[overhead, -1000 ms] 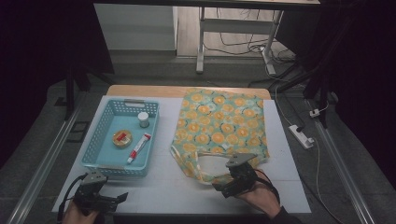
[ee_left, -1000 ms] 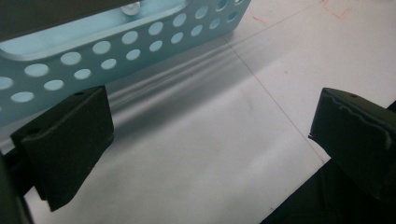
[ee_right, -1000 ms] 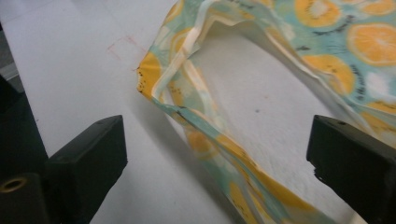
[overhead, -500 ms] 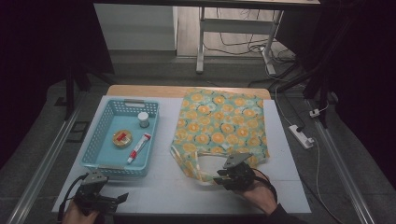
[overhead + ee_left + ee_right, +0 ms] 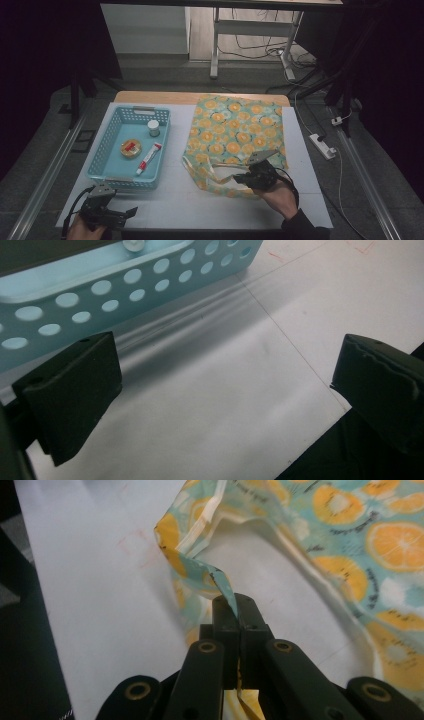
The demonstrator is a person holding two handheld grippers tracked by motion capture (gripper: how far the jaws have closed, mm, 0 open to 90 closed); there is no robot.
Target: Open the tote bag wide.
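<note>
The right gripper (image 5: 235, 605) has just closed and pinches the bag's strap (image 5: 212, 577). The left gripper (image 5: 125, 214) sits wide open near the basket (image 5: 107, 145), holding nothing.

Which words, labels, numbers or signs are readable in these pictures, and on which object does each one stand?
No text can be read.
Fabric bag: small dark marks beside the printed orange slices, too blurred to read.
Red and white tube in the blue basket: too small to read.
Table cover: faint red corner marks, no letters.
</note>
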